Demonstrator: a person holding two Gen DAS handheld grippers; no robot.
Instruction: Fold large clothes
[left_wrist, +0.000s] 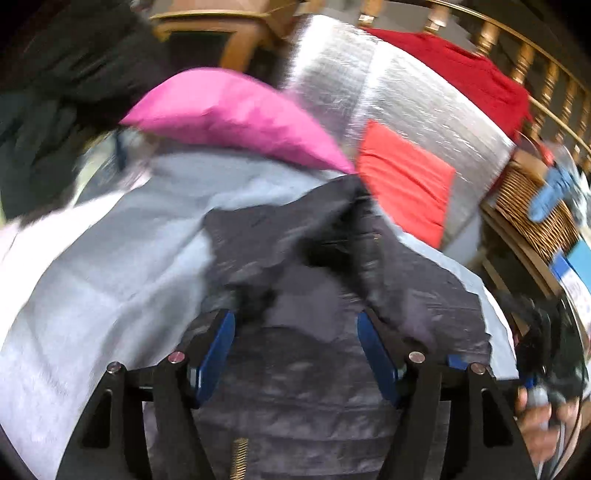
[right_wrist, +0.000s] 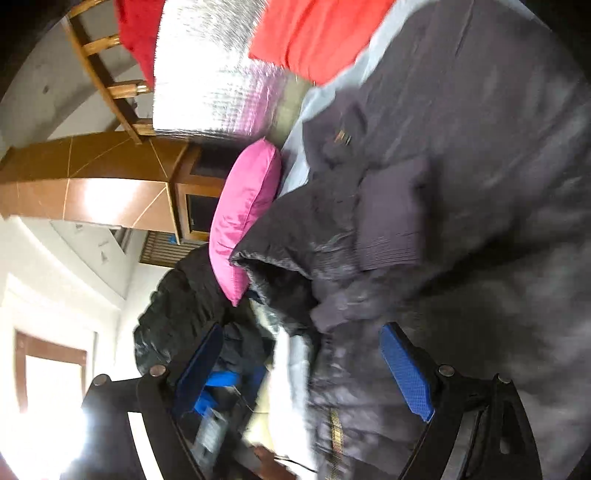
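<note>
Jacket (left_wrist: 332, 295) first: the dark grey padded one lies spread on a pale grey sheet (left_wrist: 110, 258) covering the bed, filling the lower centre of your left wrist view and most of the right half of your right wrist view. Your left claw (left_wrist: 295, 350) hangs over it with its blue pads parted and nothing pinched between them; the fabric lies below the gap. Your right claw (right_wrist: 314, 365) is likewise spread wide, one pad over the jacket's edge at lower right, the other at lower left over a black garment (right_wrist: 177, 306), and it grips nothing.

A ribbed cuff (right_wrist: 388, 243) sits mid-frame in the right wrist view, with the jacket's hem folded back just to its left. Above it, a small gold mark (right_wrist: 341, 137) on the chest may be a logo, but motion blur leaves it unreadable. A zip's gold teeth (right_wrist: 335, 424) run along the bottom centre.

A pink pillow (left_wrist: 236, 114) touches the jacket's far edge. Beyond it stand a silver quilted panel (left_wrist: 406, 99) and an orange-red cloth (left_wrist: 406, 184). A red garment (left_wrist: 461, 70) hangs on the wooden rail (left_wrist: 554, 81) at upper right.
</note>
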